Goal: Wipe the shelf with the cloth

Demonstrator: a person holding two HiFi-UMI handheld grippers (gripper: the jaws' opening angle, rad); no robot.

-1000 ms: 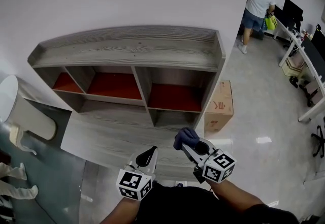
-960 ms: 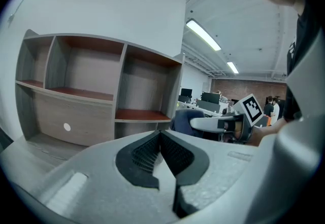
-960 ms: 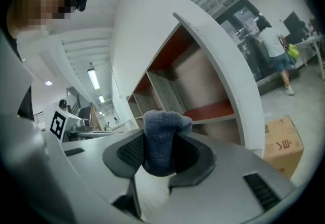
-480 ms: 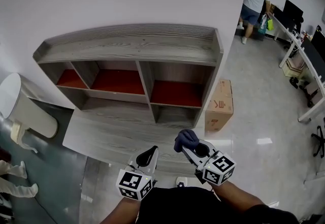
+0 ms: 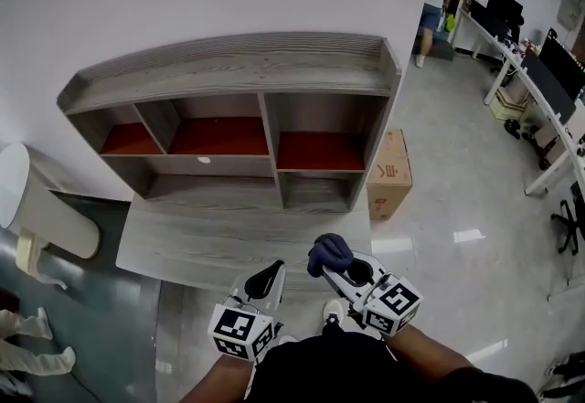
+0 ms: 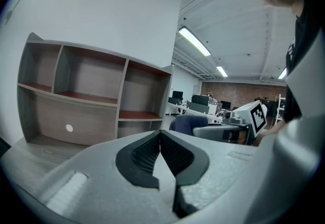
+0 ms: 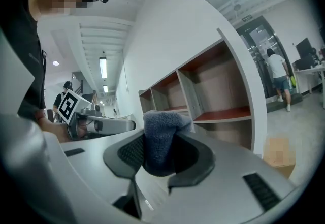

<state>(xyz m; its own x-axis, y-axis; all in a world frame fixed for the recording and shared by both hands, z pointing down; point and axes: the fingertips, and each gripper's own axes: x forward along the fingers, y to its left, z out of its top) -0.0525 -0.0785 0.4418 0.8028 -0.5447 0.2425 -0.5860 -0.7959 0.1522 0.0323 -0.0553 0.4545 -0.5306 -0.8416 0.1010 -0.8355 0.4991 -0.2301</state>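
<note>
Cloth: dark blue, bunched, clamped between the right tongs, with its top sticking out past the tips. The right tongs are held in the air near the front edge of the grey wood-grain surface, well apart from the shelf. Left tongs: closed tip to tip, nothing between them, near the right pair. The shelf compartments have red floors. Cardboard box on the floor, just beside the shelf's right end.

My right tool holds the cloth, my left tool just beside it. The shelf stands beyond, a cardboard box at its right.
</note>
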